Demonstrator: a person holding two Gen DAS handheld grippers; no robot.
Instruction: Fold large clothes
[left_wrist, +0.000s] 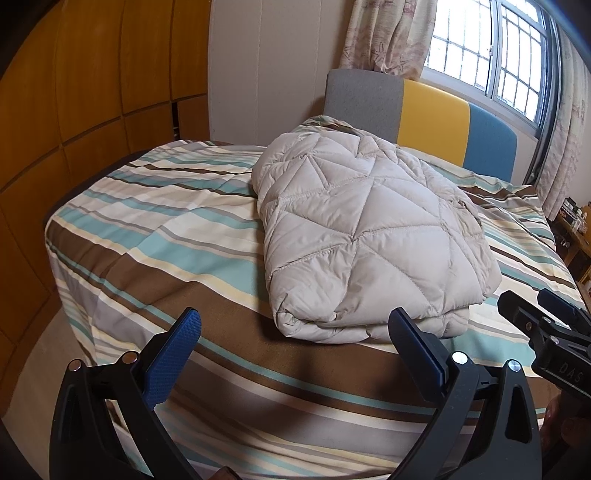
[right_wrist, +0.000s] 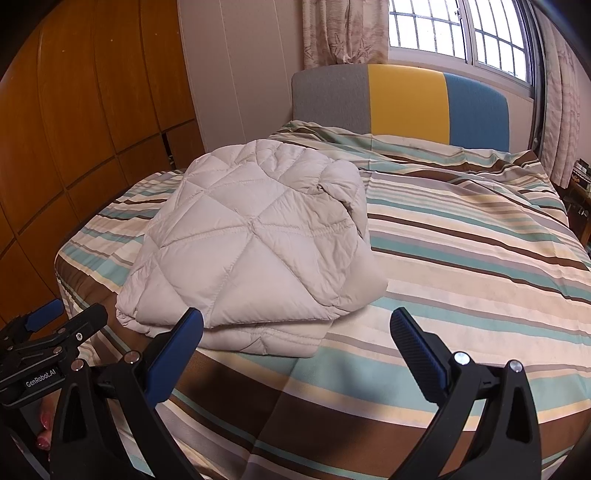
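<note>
bed: striped duvet (right_wrist: 461, 236) in teal, brown and cream, kinda rumpled
jacket: pale quilted puffer (left_wrist: 365, 236), folded, near the foot edge
left gripper (left_wrist: 295, 343): spread wide, holding nothing
right gripper (right_wrist: 297, 343): same, gaping, empty
room: grey-yellow-blue headboard (right_wrist: 402, 99), wooden wardrobe (left_wrist: 74, 92), barred window (left_wrist: 491, 55)

Beige diamond-quilted jacket (left_wrist: 365, 236) on brown, teal and cream striped bedspread (left_wrist: 155, 236) (headboard (right_wrist: 402, 99) grey, yellow, blue)

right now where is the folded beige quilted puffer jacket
The folded beige quilted puffer jacket lies on the striped bedspread near the foot of the bed, just beyond both open grippers, with the grey, yellow and blue headboard behind it.
</note>
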